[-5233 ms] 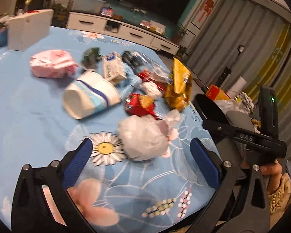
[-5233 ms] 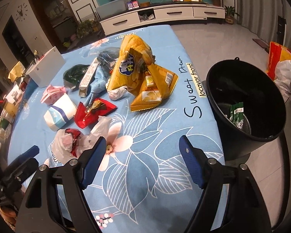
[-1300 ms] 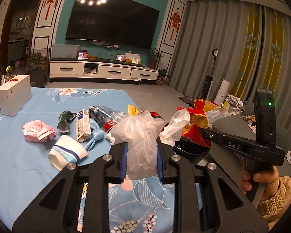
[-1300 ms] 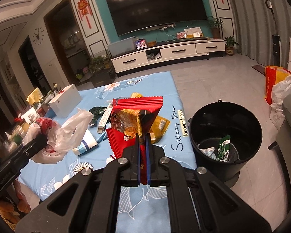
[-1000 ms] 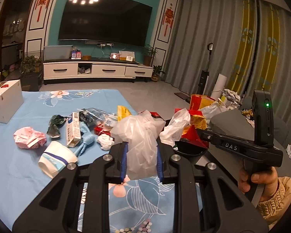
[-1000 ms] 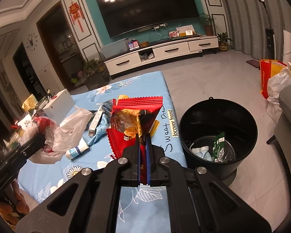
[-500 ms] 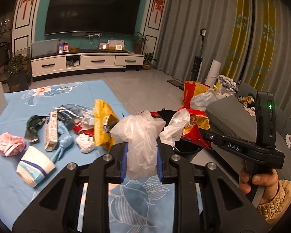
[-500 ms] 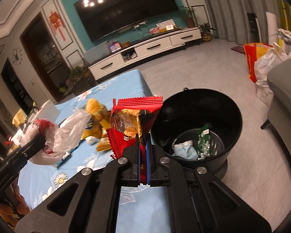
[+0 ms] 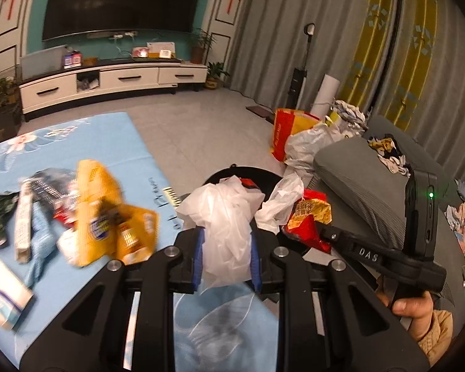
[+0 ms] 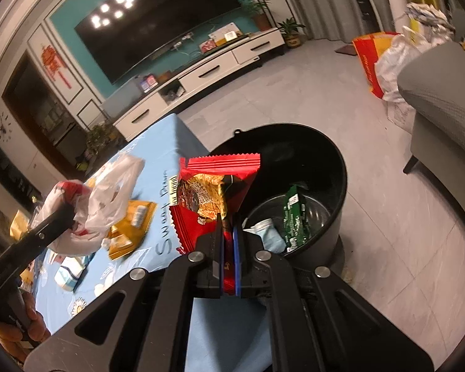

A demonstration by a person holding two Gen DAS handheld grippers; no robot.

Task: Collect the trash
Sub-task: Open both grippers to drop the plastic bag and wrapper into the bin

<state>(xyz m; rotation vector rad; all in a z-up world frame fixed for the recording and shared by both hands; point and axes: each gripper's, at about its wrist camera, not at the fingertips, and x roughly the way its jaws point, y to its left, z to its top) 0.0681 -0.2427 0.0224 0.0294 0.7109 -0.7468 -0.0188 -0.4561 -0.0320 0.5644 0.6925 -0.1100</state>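
My left gripper [image 9: 226, 257] is shut on a crumpled white plastic bag [image 9: 226, 217] and holds it in the air at the table's right edge, just before the black bin [image 9: 220, 175]. The bag also shows in the right wrist view [image 10: 99, 204]. My right gripper [image 10: 228, 257] is shut on a red snack wrapper [image 10: 214, 192] and holds it beside the rim of the black bin [image 10: 331, 161]. The wrapper also shows in the left wrist view [image 9: 307, 217]. The bin holds a green packet [image 10: 296, 217] and a pale blue scrap [image 10: 269, 232].
On the blue flowered tablecloth [image 9: 114, 142] lie a yellow snack bag [image 9: 108, 217], a white carton [image 9: 23, 220], a paper cup [image 9: 3, 294] and other wrappers. A grey sofa [image 10: 446, 93] stands right of the bin. Bags [image 9: 300, 136] sit on the floor beyond.
Both grippers closed on their trash, lifted it off the table and carried it right toward the bin. In the last half second both swung further over the table edge, closer to the bin.
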